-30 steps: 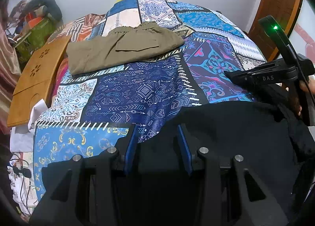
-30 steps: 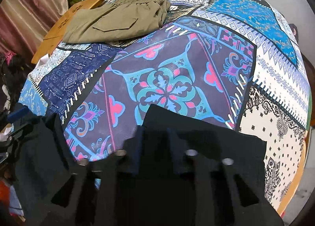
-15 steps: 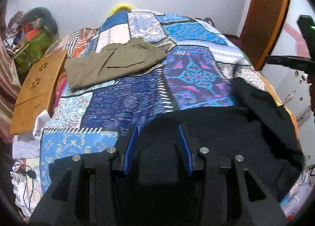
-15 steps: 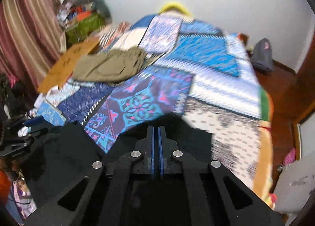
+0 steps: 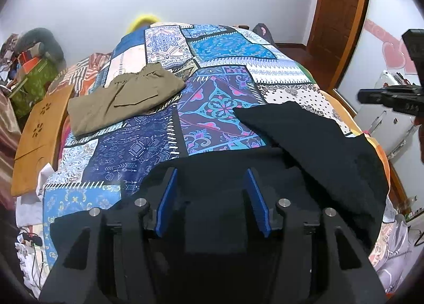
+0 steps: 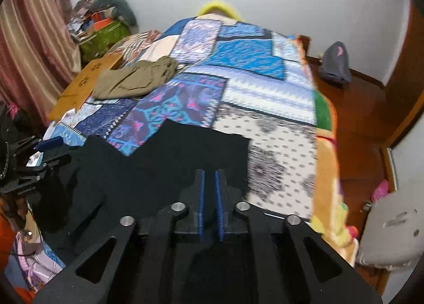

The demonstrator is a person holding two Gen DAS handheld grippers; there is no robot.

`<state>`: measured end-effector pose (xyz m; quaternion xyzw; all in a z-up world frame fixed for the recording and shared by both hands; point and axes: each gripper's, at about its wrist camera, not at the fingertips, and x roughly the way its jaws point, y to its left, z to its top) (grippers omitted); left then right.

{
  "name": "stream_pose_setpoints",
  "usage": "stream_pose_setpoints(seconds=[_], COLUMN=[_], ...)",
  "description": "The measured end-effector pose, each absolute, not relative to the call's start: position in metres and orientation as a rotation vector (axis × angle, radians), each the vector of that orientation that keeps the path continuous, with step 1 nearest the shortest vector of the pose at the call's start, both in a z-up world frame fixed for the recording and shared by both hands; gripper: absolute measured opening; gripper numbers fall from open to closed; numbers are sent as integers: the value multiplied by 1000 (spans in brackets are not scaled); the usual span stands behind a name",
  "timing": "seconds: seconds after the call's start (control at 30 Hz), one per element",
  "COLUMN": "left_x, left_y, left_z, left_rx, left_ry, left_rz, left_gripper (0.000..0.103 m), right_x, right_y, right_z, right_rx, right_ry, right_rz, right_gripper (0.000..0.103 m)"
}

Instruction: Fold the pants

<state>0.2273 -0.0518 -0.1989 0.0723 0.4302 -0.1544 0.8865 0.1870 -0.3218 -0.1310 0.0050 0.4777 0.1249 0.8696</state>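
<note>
The black pants [image 5: 318, 139] lie rumpled and unfolded on the bed [image 5: 148, 131], left claw [image 5: 212, 198] spread, right claw [image 6: 209, 203] nearly pressed together, holding nothing visible.

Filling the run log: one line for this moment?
black pants on bed | left gripper open above them | right gripper almost shut, empty

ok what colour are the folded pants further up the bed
Olive green pants, plain with no pattern, lying on the patchwork bedspread. Clearest in the left wrist view.
</note>
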Motion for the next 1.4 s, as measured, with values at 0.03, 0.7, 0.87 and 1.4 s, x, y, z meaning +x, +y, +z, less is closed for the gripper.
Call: stream_pose_setpoints(seconds=[0.03,0.7,0.87,1.4], left_x=[230,293,296,264], left_y=[-52,-8,-6,-26], left_z=[-200,-236,-243,-204], left_rx=[148,73,68,90], left_ry=[897,934,931,886], left_rz=[-320,-258,-259,-283], left_gripper=[52,57,57,57], right_x=[189,326,334,260], right_y=[-317,-223,-228,-303], right_z=[-133,-250,-257,-149], right_rx=[9,-72,-26,81], right_ry=[1001,1268,1273,1001], right_rz=[277,390,393,347], right_gripper=[25,42,27,8])
